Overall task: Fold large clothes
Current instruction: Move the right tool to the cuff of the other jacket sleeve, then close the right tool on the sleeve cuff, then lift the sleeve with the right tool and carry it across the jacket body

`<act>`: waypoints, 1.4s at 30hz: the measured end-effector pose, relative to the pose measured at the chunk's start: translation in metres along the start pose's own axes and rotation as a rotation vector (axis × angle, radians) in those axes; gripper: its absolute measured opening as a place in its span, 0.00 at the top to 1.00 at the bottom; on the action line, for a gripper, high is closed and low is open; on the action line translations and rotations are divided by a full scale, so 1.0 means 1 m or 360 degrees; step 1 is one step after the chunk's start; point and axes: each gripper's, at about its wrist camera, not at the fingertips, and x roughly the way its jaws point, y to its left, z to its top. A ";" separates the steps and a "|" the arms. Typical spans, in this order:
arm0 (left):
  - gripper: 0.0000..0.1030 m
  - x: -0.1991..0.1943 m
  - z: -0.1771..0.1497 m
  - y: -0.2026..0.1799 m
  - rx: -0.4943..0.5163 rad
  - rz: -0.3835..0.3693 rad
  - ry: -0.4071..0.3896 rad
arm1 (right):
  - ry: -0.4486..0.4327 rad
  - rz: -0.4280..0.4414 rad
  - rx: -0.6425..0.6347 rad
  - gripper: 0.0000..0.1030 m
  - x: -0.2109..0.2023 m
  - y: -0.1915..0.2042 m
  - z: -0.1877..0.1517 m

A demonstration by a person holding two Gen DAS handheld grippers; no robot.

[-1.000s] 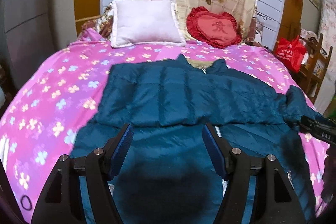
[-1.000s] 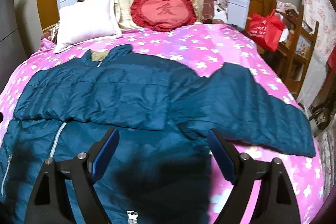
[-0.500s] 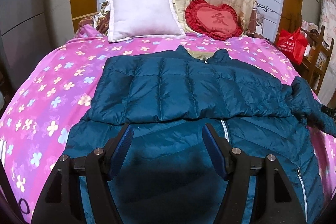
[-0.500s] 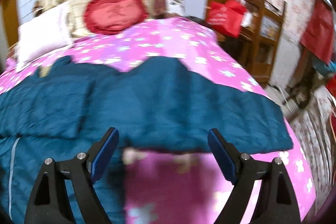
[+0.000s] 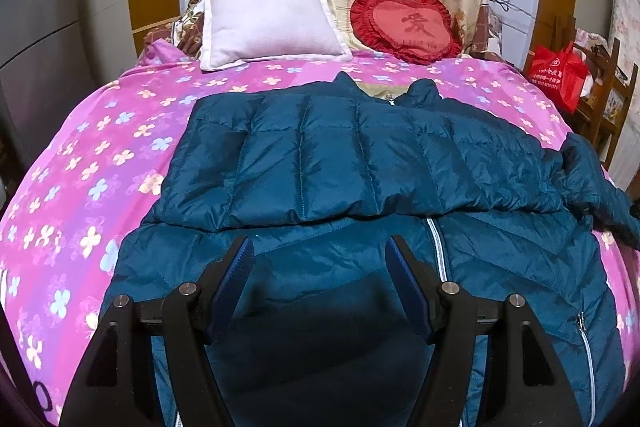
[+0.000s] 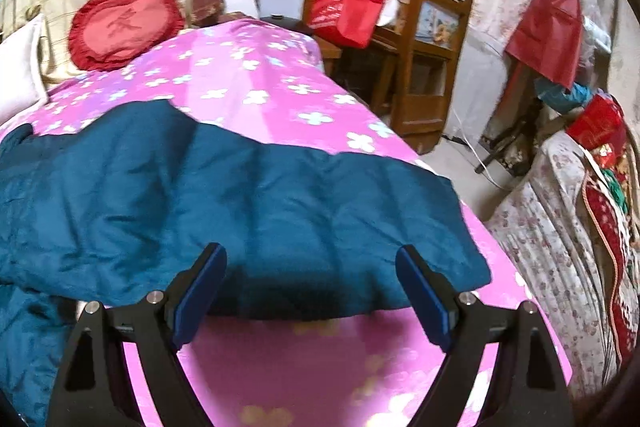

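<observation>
A dark teal quilted jacket [image 5: 360,163] lies spread on the pink flowered bedspread [image 5: 100,155], its left sleeve folded across the chest and its zipper [image 5: 438,251] showing below. My left gripper [image 5: 320,263] hangs open over the jacket's lower front, nothing between its blue pads. In the right wrist view the jacket's other sleeve [image 6: 280,211] stretches out flat toward the bed's right edge. My right gripper [image 6: 310,273] stands open just above that sleeve's near hem, holding nothing.
A white pillow [image 5: 268,19] and a red heart cushion [image 5: 404,27] rest at the head of the bed. Right of the bed stand a wooden shelf [image 6: 428,39] with a red bag [image 6: 348,11], and a flower-covered seat [image 6: 560,227].
My right gripper has swung to the right, from over the jacket's body to over the outstretched sleeve near the bed's edge. The left gripper has barely shifted, a little lower over the jacket.
</observation>
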 end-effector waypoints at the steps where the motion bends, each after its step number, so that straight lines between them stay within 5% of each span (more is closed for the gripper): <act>1: 0.54 0.001 -0.001 -0.001 0.0006 -0.0001 0.0003 | 0.0007 -0.0010 0.0009 0.13 0.002 -0.004 0.000; 13: 0.54 0.007 -0.004 -0.003 0.0017 0.0001 0.0026 | 0.0009 -0.0050 0.0204 0.13 0.032 -0.067 0.008; 20: 0.54 0.014 -0.006 -0.005 0.0046 0.0009 0.0057 | 0.0206 0.0010 0.0498 0.13 0.081 -0.111 -0.001; 25: 0.54 0.016 -0.006 -0.006 0.0049 0.0017 0.0066 | 0.0225 0.0048 0.0569 0.12 0.094 -0.115 -0.008; 26: 0.54 0.017 -0.006 -0.005 0.0048 0.0021 0.0066 | 0.0227 0.0052 0.0548 0.18 0.094 -0.113 -0.008; 30: 0.54 0.016 -0.005 -0.003 0.0043 0.0042 0.0066 | 0.0206 0.0130 0.0441 0.86 0.086 -0.102 -0.003; 36: 0.54 0.011 0.000 0.004 0.0019 0.0082 0.0055 | 0.0029 0.0244 0.0350 0.92 0.031 -0.080 0.022; 42: 0.54 0.000 0.005 0.014 -0.0014 0.0085 0.0024 | -0.0205 0.0474 0.0099 0.93 -0.055 -0.014 0.066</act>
